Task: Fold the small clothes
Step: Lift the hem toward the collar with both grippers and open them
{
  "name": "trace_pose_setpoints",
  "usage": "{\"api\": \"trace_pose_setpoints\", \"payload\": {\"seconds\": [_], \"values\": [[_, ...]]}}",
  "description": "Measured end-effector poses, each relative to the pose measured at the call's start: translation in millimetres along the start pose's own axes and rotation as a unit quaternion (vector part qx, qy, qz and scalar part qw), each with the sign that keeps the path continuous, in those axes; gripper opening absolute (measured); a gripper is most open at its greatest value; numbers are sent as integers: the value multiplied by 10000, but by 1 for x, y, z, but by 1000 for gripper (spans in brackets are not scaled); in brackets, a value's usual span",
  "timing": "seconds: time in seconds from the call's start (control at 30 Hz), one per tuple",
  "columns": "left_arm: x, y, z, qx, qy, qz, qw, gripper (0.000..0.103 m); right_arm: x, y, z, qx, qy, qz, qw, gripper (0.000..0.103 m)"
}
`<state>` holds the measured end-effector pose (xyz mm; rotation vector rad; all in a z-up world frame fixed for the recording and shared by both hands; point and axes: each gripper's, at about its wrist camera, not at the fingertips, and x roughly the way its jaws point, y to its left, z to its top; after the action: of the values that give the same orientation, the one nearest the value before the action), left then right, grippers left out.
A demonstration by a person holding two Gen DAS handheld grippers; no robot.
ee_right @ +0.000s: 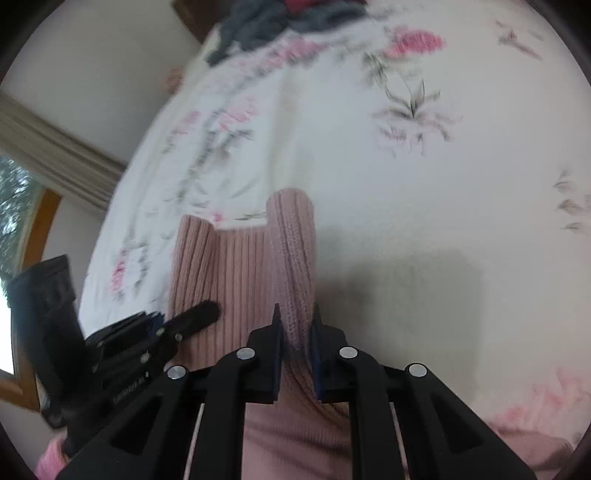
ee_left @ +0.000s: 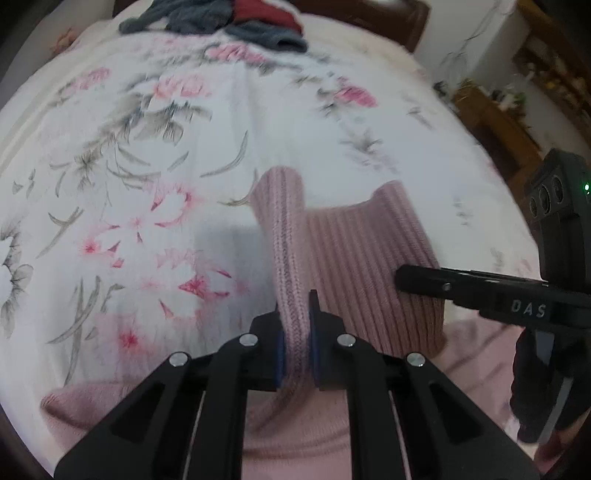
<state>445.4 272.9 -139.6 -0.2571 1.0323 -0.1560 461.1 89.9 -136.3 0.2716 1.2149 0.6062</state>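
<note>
Pinched between the blue-padded fingers of the left gripper point(ee_left: 296, 343) is one edge of a pink ribbed knit garment point(ee_left: 354, 258), its fold rising upright from the narrow jaws. Its opposite edge is clamped the same way in the right gripper point(ee_right: 296, 347), jaws narrowed onto a raised ridge of knit. Both grippers reach forward side by side over the garment, each holding one side of the ribbed band, which stretches between them; the rest of the garment trails back beneath both tools toward the person.

From the left wrist view, the right gripper enters from the right of the garment, its black finger lying across the ribs. A dark-gloved hand point(ee_left: 543, 373) grips its handle.

Beneath the garment lies a white bedspread point(ee_left: 155, 155) printed with pink flowers and grey leaves. Beyond the garment, at the bedspread's far edge, sits a heap of grey-blue and red clothes point(ee_left: 221, 18). Right of the garment, past the bedspread's edge, is wooden furniture point(ee_left: 495, 125).
</note>
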Motion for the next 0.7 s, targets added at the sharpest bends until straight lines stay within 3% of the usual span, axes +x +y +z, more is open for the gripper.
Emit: {"api": "trace_pose_setpoints", "payload": {"seconds": [0.13, 0.33, 0.5, 0.63, 0.7], "values": [[-31, -9, -18, 287, -244, -263, 9989, 9, -32, 7, -25, -285, -144, 165, 9994, 13], [-60, -11, -56, 436, -275, -523, 9973, 16, -63, 14, -73, -575, -190, 336, 9976, 13], [-74, -3, -96, 482, -182, -621, 9967, 18, -68, 18, -116, -846, -13, 199, 9962, 13], [-74, 13, -130, 391, 160, -554, 9976, 19, -67, 19, -148, -1041, 243, -9, 9943, 20], [-77, 23, -145, 275, 323, -583, 9974, 24, -69, 16, -163, -1062, 385, -51, 9936, 20]]}}
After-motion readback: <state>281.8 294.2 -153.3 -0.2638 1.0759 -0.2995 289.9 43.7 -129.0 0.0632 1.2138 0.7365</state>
